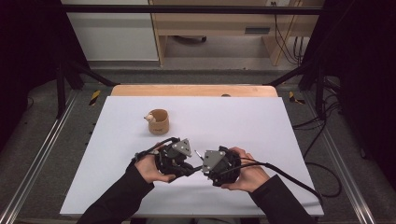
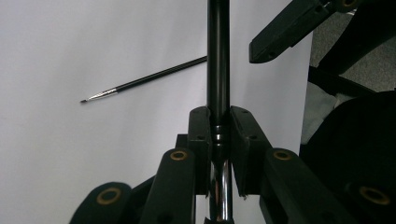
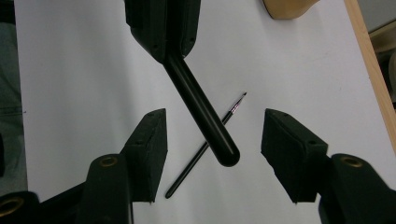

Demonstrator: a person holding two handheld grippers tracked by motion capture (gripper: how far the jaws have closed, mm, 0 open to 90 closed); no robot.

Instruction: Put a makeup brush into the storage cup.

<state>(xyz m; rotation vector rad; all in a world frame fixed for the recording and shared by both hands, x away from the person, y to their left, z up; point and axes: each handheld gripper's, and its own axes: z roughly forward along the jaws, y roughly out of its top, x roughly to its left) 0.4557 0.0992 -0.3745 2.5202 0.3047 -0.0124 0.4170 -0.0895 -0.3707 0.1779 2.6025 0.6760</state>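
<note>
Black jaws of the left gripper [image 2: 218, 140] pinch a glossy black tube [image 2: 218, 60] near its chrome end; the pen body runs straight up between the pads. Right gripper [image 3: 212, 156] stands spread, with the tube's rounded free end [image 3: 224, 154] between its 2 pads [image 3: 149, 140], touching neither. In the high view both grippers [image 1: 175, 158] [image 1: 217, 163] meet near the front middle of the white sheet [image 1: 261, 121].

Risk, as a judgement: if the right jaws shut off-centre, the smooth round tube could squirt sideways or twist in the left grip. It could also knock the thin black refill [image 3: 205, 147] lying on the sheet just below.

Left gripper view shows the refill's metal tip [image 2: 100, 96]. High view alone places the tan cup [image 1: 159, 121] well beyond the hands.
</note>
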